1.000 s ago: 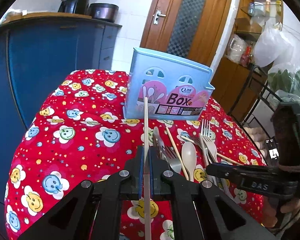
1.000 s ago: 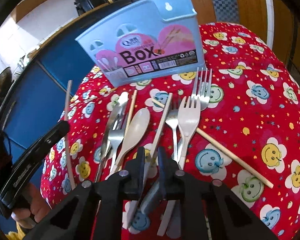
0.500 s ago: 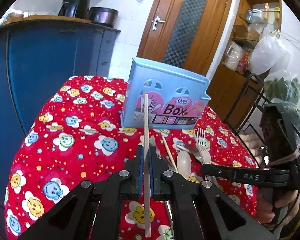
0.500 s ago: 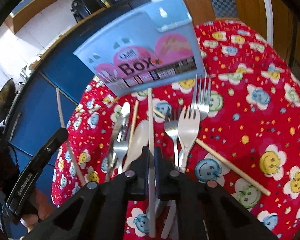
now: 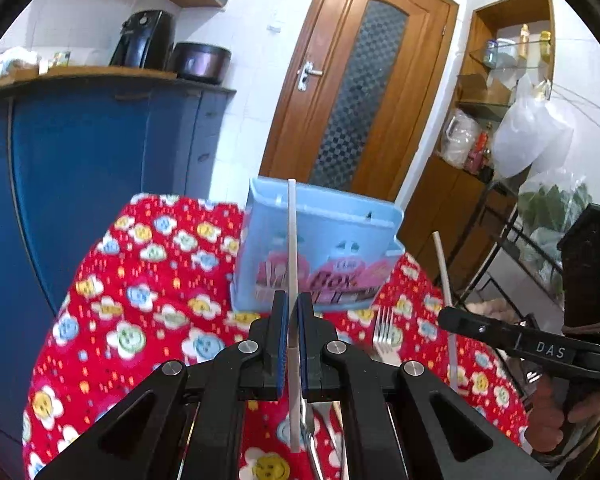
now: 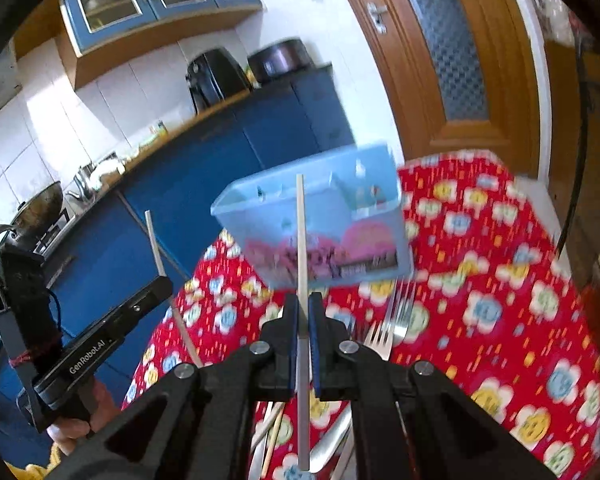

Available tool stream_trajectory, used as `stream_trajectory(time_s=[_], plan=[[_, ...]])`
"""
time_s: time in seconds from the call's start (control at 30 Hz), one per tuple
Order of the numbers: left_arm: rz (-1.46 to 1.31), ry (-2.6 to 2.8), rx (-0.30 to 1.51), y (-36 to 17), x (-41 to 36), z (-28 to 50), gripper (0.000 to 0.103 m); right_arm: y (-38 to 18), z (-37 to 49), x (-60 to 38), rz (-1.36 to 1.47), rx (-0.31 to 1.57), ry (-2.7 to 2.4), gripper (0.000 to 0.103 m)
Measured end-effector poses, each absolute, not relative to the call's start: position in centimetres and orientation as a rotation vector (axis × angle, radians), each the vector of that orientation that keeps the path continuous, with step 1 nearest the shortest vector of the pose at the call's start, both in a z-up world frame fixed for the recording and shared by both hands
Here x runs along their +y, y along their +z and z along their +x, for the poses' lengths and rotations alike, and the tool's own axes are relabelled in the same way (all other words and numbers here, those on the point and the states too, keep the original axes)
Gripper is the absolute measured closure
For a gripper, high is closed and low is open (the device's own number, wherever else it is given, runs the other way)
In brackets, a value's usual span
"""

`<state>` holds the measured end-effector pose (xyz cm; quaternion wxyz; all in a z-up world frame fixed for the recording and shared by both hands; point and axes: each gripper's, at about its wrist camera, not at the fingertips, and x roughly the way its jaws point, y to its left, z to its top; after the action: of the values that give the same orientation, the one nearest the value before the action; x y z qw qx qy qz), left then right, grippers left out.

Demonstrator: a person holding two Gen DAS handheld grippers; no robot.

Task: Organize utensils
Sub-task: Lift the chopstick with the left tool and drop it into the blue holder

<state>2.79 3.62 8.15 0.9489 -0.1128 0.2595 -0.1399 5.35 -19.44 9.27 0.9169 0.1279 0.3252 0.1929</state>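
Each gripper, left (image 5: 293, 320) and right (image 6: 303, 316), pinches one pale, thin chopstick (image 5: 292, 240) upright; the blue box (image 5: 320, 240) looks blurred.

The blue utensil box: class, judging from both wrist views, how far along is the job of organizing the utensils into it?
Done: nothing visibly; what shows of the blue utensil box looks empty. In hand: the left gripper and the right gripper are each shut on one chopstick, raised off the table, pointing toward the box. Left: both chopsticks must go in, and the forks and other cutlery lie on the red tablecloth.
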Motion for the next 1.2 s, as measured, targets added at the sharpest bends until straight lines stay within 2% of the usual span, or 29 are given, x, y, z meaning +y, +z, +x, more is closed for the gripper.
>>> stream_trajectory(time_s=[0.73,0.93,1.2], plan=[[-0.174,-0.232,0.302,18.8,2.3,11.5,0.099,15.7,13.5,-20.3,0.206,0.377,0.289,0.096],[-0.13,-0.196,0.261,19.2,1.2,13.8,0.099,15.5,15.9,-19.6,0.197,0.317,0.263,0.096],[-0.094,-0.19,0.304,15.8,0.9,16.5,0.099,12.7,18.0,-18.0,0.135,0.332,0.232,0.096]])
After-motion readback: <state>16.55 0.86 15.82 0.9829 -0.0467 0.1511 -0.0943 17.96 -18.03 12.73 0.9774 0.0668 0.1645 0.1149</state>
